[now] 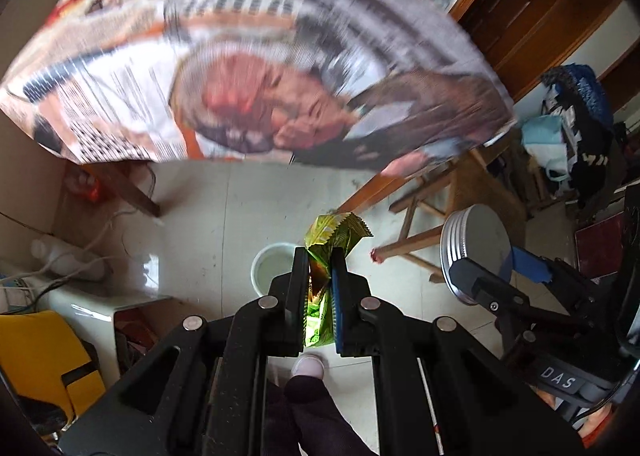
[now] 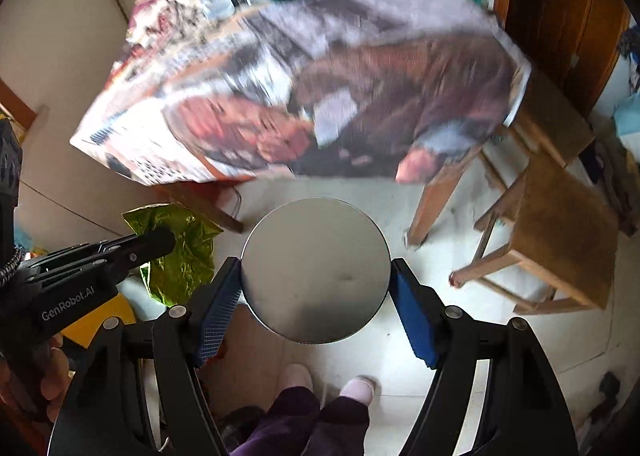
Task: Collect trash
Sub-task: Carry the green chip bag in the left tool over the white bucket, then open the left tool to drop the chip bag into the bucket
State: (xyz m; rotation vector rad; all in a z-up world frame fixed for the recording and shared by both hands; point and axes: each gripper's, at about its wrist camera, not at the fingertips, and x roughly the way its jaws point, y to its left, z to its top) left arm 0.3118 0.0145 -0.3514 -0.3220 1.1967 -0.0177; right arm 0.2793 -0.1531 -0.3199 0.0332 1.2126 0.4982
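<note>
From the left wrist we see our left gripper [image 1: 320,256] clamped on a green foil wrapper [image 1: 338,232] above a white bucket [image 1: 272,266]; the right gripper [image 1: 500,280] reads "DAS".

From the right wrist, our right gripper [image 2: 316,268] pinches a round metal lid [image 2: 316,272] by its edges; the left one reads "GenRobot.AI".

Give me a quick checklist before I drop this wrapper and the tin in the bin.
1. Left tool shut on wrapper: ok.
2. Right tool clamping tin at both sides: ok.
3. Bin below wrapper: ok.
4. Bin has room: cannot tell, inside mostly hidden.
5. Tin over the bin: not ok, it is off to the right.
6. Foot clear of bin: ok.
</note>
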